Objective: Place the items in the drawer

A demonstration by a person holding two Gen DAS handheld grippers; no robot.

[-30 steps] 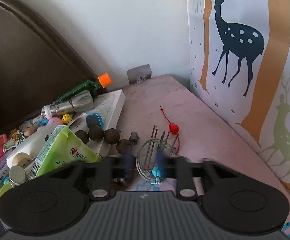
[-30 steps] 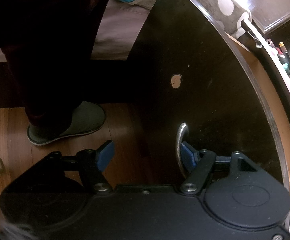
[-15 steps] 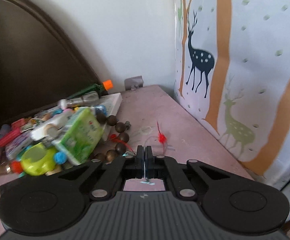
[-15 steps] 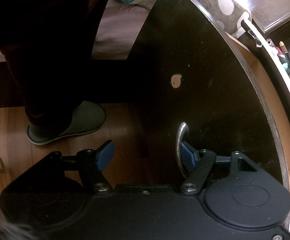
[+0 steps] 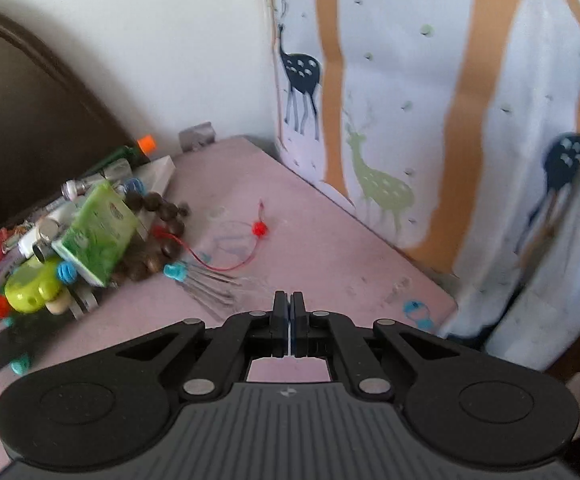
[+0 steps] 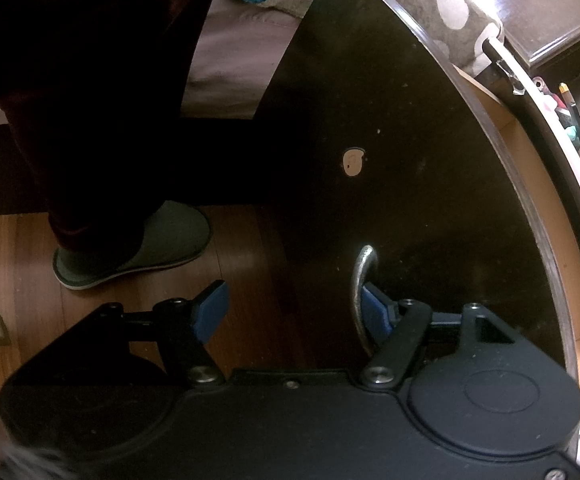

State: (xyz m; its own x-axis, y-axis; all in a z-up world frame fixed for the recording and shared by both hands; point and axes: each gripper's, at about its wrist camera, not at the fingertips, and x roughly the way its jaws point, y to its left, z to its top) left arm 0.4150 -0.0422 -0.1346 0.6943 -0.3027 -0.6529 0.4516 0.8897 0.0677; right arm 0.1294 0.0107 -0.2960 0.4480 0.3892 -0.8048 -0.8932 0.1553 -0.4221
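Drawer front (image 6: 430,168), dark and glossy, stands pulled out beside the tabletop edge, a strip of wooden interior showing. Right gripper (image 6: 290,312) has its fingers spread wide, one blue pad behind the metal handle (image 6: 360,280). Left gripper (image 5: 289,320) hangs above the pink tabletop (image 5: 330,240), fingers pressed together; anything between them cannot be made out. Needles (image 5: 214,284) lie near the clutter pile (image 5: 90,232).
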